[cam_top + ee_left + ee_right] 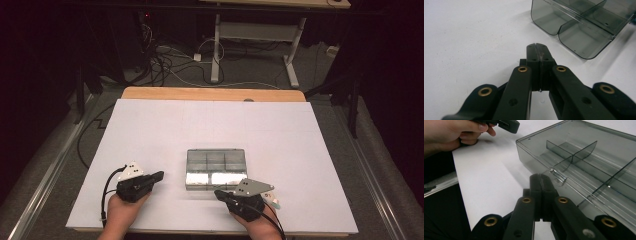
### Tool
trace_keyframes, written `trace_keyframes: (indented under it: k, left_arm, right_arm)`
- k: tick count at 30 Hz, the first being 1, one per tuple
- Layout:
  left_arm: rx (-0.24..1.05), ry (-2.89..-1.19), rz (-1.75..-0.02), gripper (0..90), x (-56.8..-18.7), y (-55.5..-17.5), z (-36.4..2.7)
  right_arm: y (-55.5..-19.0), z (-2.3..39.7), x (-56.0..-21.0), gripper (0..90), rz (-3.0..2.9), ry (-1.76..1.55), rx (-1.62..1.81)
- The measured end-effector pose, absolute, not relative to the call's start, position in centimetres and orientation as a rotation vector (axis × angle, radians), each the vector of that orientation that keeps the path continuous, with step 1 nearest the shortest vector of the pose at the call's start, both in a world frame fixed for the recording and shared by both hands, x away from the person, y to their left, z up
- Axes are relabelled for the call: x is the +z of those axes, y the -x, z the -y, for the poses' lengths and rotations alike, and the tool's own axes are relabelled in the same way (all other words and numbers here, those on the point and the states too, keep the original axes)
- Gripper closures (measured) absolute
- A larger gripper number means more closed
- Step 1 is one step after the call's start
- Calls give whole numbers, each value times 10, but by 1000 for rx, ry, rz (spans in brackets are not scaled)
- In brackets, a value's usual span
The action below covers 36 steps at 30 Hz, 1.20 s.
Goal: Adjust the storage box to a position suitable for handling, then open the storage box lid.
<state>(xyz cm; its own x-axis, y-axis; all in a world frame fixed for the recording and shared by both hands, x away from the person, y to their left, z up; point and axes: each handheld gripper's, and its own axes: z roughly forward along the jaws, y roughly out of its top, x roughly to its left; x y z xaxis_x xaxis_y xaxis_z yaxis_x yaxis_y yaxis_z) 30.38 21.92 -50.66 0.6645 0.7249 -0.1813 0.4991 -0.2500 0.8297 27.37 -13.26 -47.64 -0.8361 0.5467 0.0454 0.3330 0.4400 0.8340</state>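
Smoky clear plastic compartment box (216, 169) sits mid-table on white sheet (150, 130), lid shut. L gripper (159, 175) just left of box, jaws fully closed, nothing in them. R gripper (218, 193) at box's near front edge by the clear latch (558, 177), jaws closed, empty; can't tell if touching.

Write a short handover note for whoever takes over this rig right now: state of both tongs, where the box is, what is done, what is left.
Left tongs: shut, empty, on the white table left of the box.
Right tongs: shut, empty, tips at the near front edge of the clear compartment box, by its latch.
Box: mid-table, lid closed, looks empty.
Done: nothing visible yet.
Left: probably open the latch and lid.
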Motion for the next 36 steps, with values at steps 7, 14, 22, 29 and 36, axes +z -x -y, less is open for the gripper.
trace_keyframes:
  k: [7, 14, 22, 29, 36]
  left_arm:
    - [293, -1911, -963, 875, -507, -304, -219]
    - [302, -1915, -956, 875, -506, -303, -219]
    - [304, -1912, -955, 874, -506, -303, -219]
    - [245, -1878, -942, 875, -503, -303, -208]
    - [249, -1890, -903, 874, -498, -314, -179]
  right_arm:
    - [-273, 129, -483, 900, -2489, -763, 1336]
    - [-275, 125, -489, 900, -2510, -782, 1304]
    - [-280, 124, -491, 900, -2522, -840, 1276]
    - [-282, 124, -492, 900, -2518, -871, 1256]
    - [-283, 117, -492, 900, -2565, -801, 1200]
